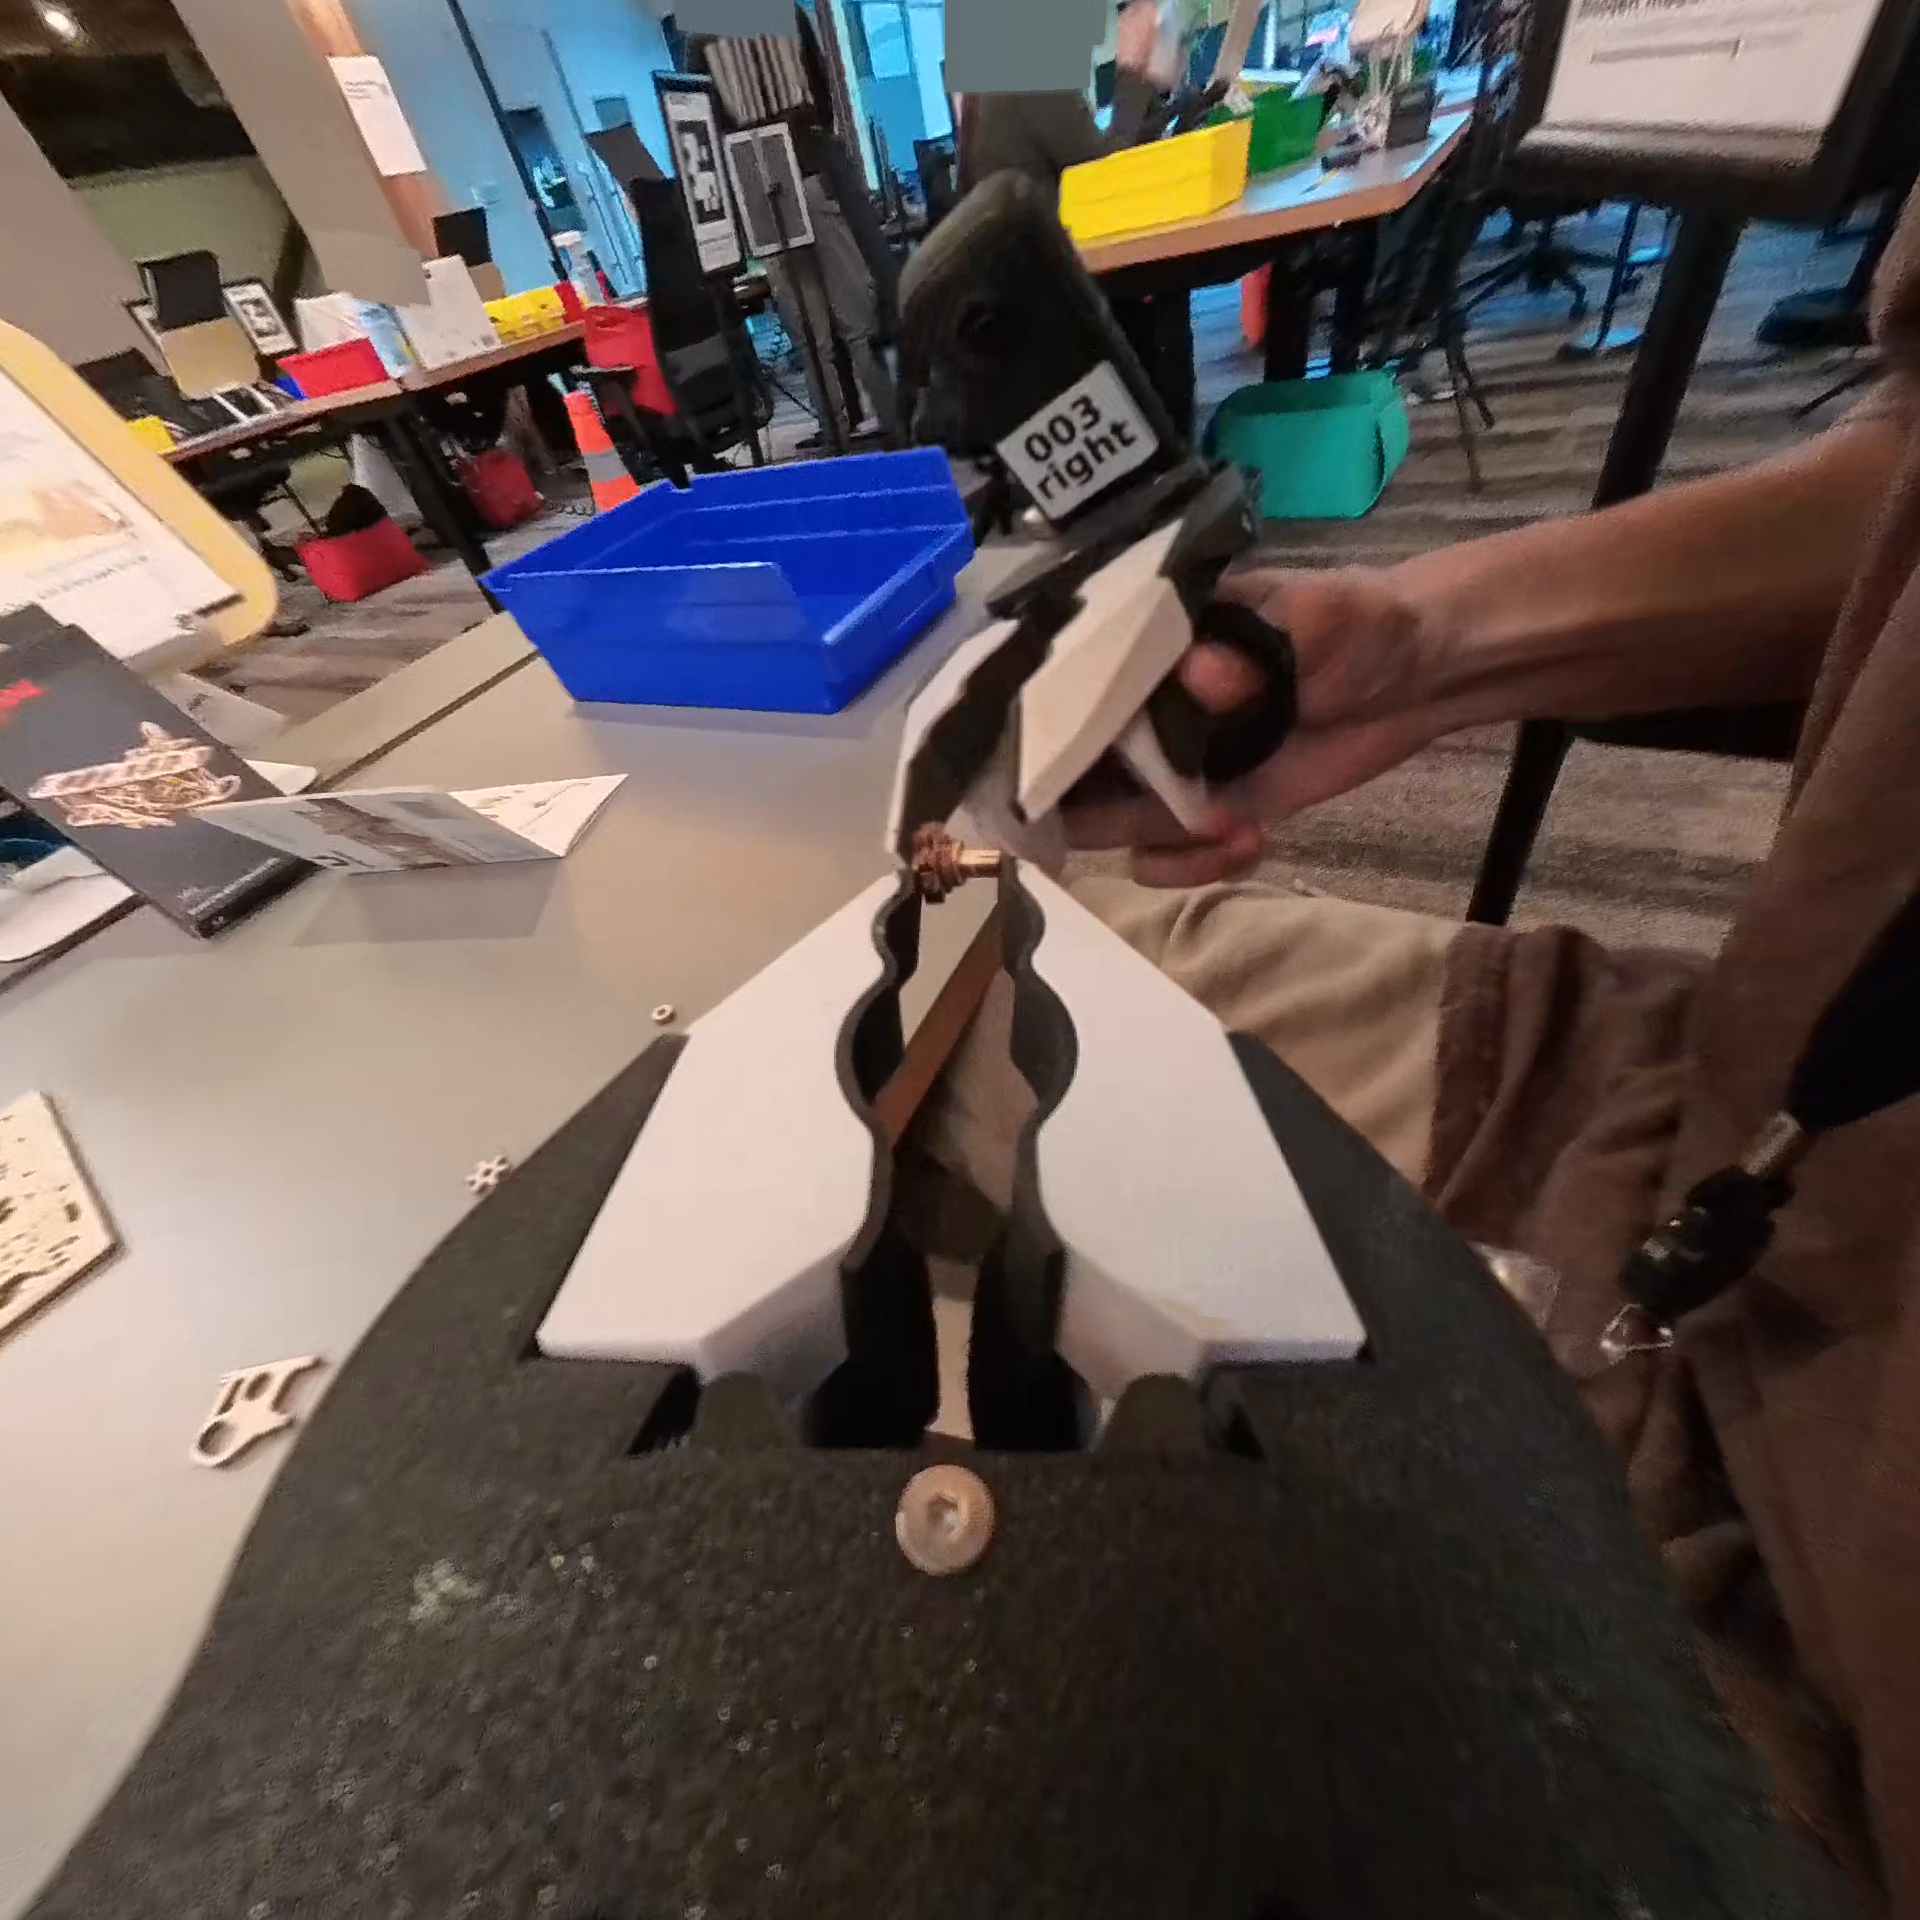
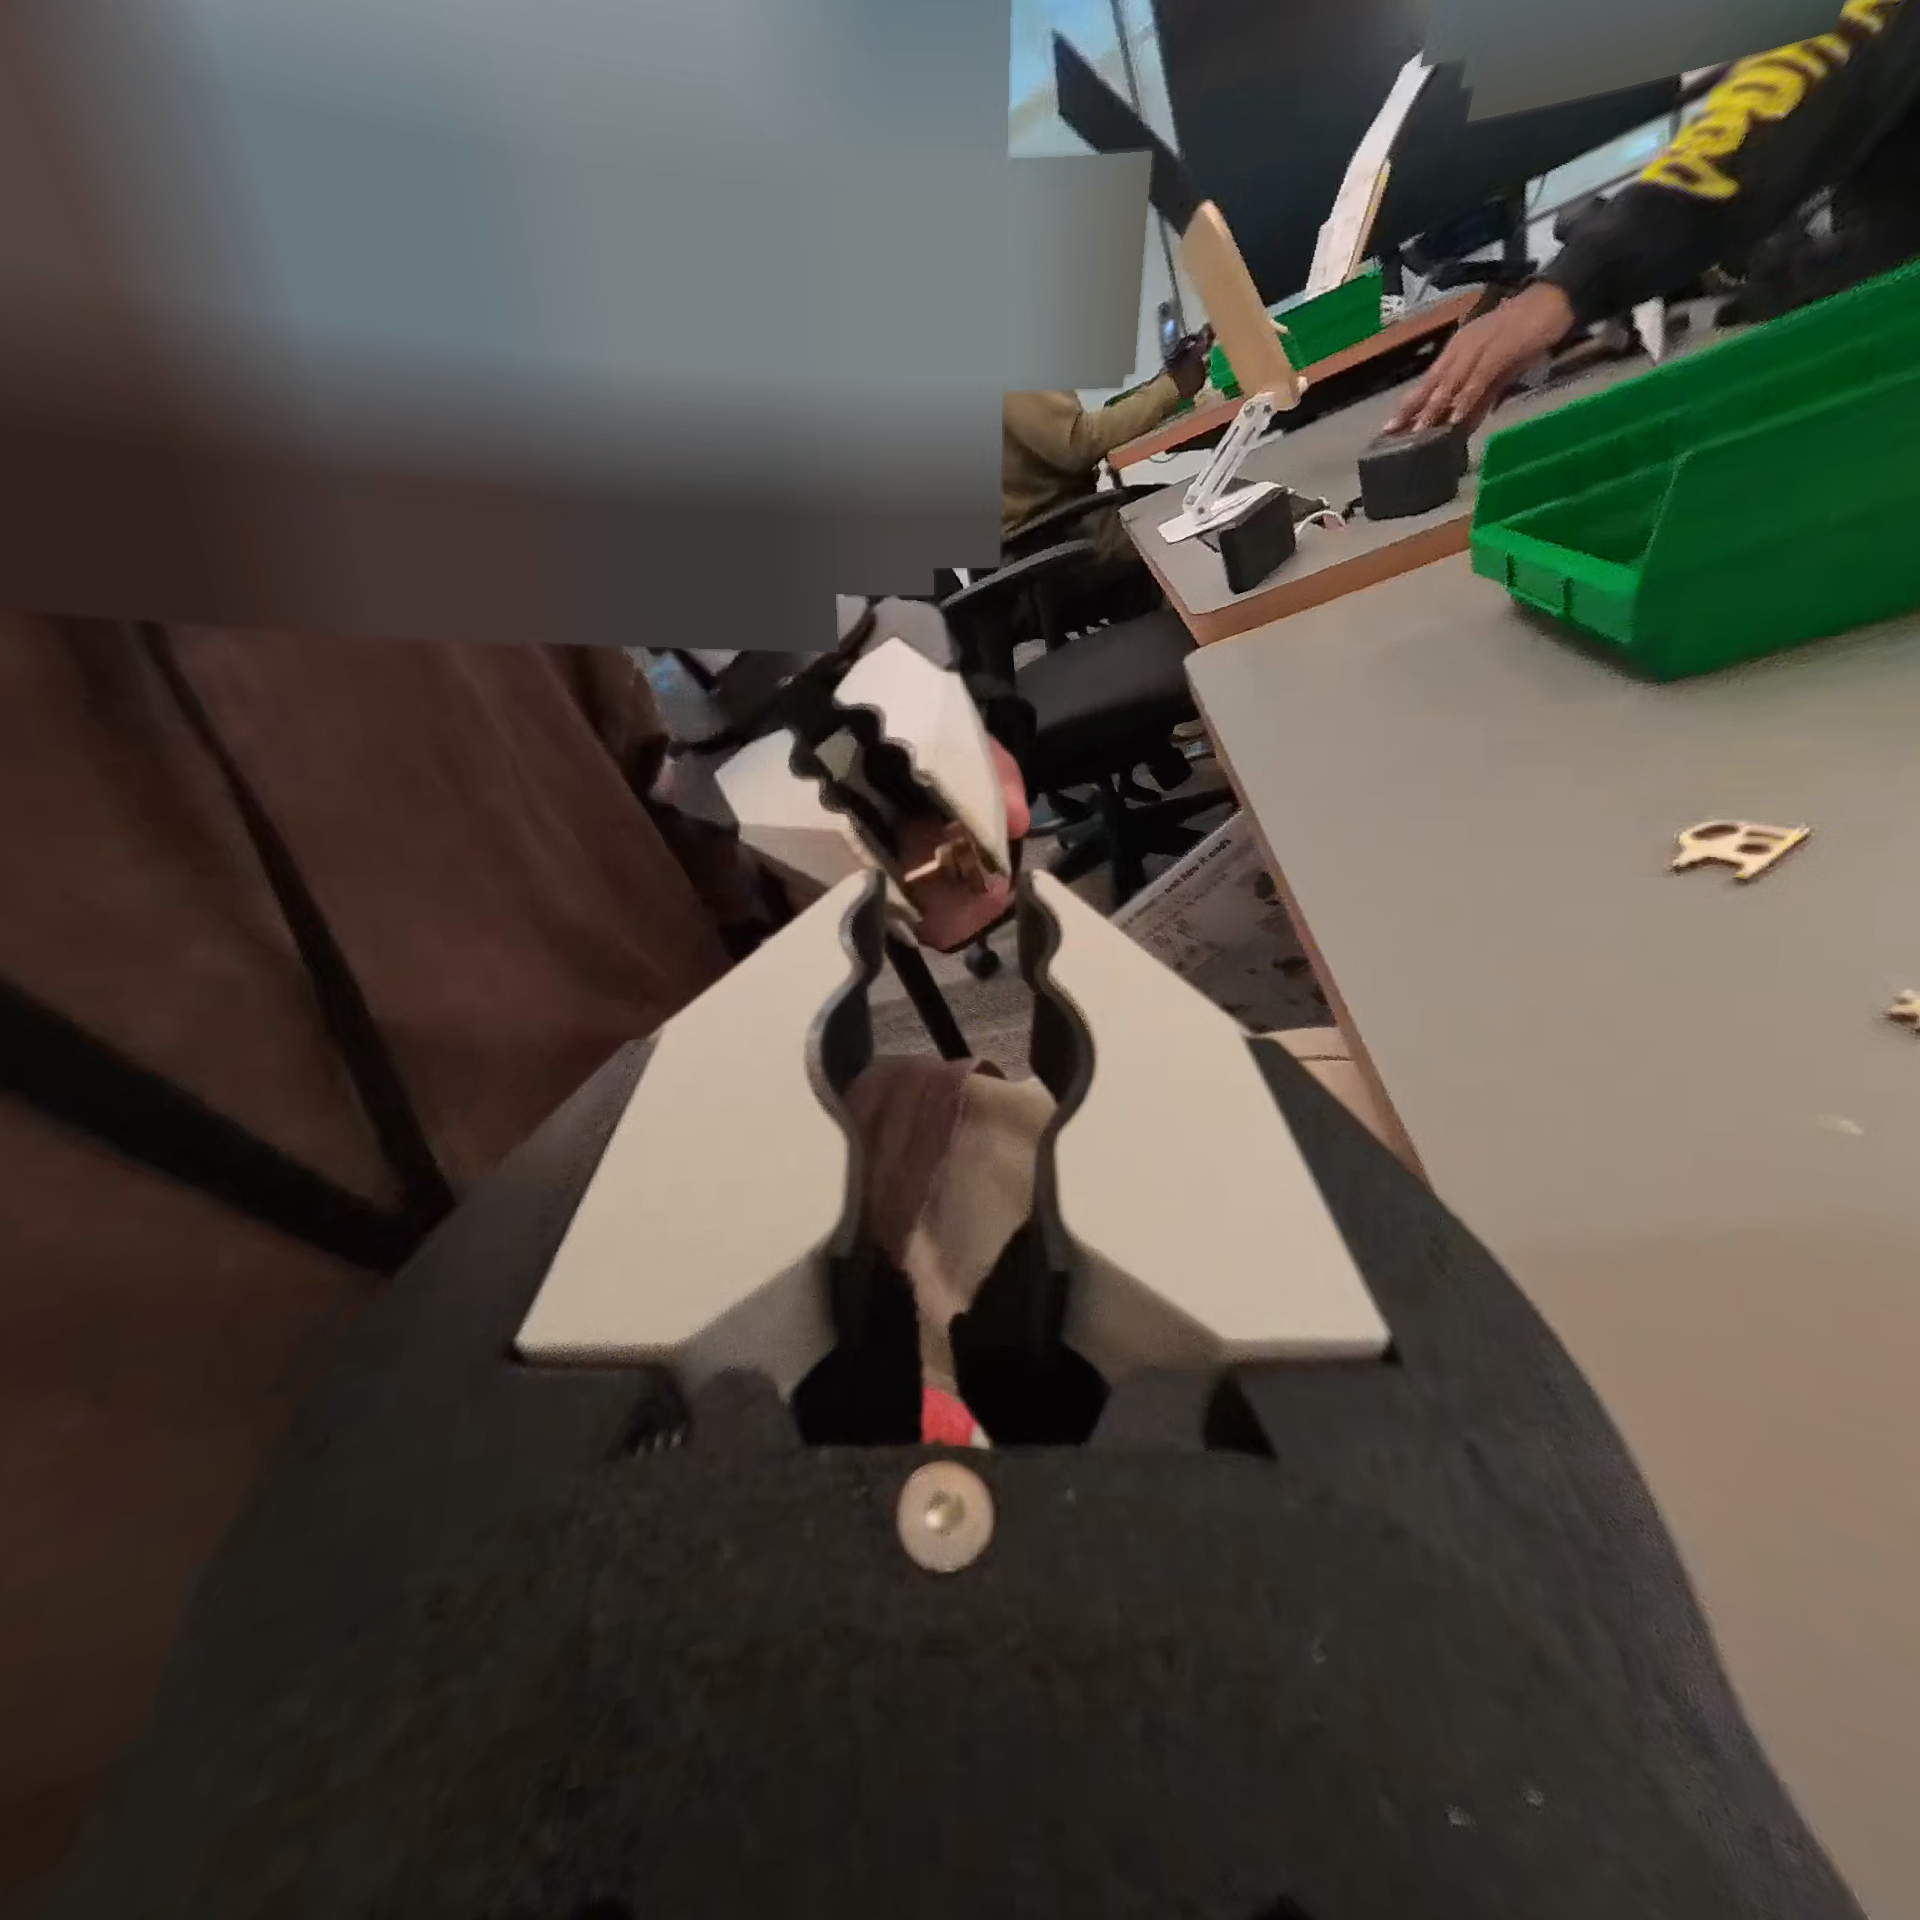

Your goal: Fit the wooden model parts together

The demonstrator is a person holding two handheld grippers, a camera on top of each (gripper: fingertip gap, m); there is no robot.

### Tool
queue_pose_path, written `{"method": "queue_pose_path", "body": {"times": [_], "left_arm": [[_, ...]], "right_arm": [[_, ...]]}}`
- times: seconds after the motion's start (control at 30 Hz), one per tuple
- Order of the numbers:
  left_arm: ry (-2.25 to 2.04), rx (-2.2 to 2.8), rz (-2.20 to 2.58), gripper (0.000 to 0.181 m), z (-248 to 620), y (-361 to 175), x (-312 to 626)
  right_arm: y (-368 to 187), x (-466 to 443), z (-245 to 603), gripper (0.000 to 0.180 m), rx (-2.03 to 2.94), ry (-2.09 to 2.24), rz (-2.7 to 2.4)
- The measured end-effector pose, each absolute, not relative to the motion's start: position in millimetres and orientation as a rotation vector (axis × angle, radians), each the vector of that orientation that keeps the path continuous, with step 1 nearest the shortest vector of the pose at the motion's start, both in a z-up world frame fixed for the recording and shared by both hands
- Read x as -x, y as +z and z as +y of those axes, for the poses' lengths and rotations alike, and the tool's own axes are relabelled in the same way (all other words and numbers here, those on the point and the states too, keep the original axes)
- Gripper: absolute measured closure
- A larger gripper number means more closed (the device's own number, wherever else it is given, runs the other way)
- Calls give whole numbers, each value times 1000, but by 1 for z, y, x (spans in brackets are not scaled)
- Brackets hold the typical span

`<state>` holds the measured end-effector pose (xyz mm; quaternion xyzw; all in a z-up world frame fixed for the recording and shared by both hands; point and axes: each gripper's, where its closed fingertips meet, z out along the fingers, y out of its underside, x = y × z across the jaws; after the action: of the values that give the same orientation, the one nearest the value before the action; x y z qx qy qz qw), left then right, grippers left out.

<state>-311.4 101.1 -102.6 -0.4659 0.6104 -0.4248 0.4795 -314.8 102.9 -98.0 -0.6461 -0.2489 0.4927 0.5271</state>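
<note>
Counts:
- 2 hand-held grippers, white fingers on black bodies: left hand-held gripper (image 1: 951, 883), right hand-held gripper (image 2: 945, 894).
- 1 small wooden gear-and-shaft piece (image 1: 951, 864) between them.
- 1 flat pale laser-cut wooden sheet (image 1: 42, 1210) on the grey table (image 1: 416, 997).
- 3 loose pale wooden cut-outs: bracket-shaped (image 1: 255, 1408), star-shaped (image 1: 486, 1174), tiny ring (image 1: 660, 1013).
- 1 blue plastic bin (image 1: 738, 613), 1 green plastic bin (image 2: 1704, 520).
- 2 printed leaflets: dark (image 1: 135, 790), white (image 1: 436, 821).
</note>
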Motion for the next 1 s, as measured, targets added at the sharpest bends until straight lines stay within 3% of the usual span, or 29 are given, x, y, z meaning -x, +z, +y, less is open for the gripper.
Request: {"method": "queue_pose_path", "body": {"times": [0.17,0.33,1.0], "left_arm": [[-1092,1136,1487,168,97,-100,313],[-1097,1130,1491,169,94,-99,313],[-1195,1106,1503,169,84,-95,316]], "right_arm": [[-89,315,102,168,1480,1031,-646],[-91,323,98,160,1479,989,-705],[-88,325,87,166,1452,1018,-765]]}}
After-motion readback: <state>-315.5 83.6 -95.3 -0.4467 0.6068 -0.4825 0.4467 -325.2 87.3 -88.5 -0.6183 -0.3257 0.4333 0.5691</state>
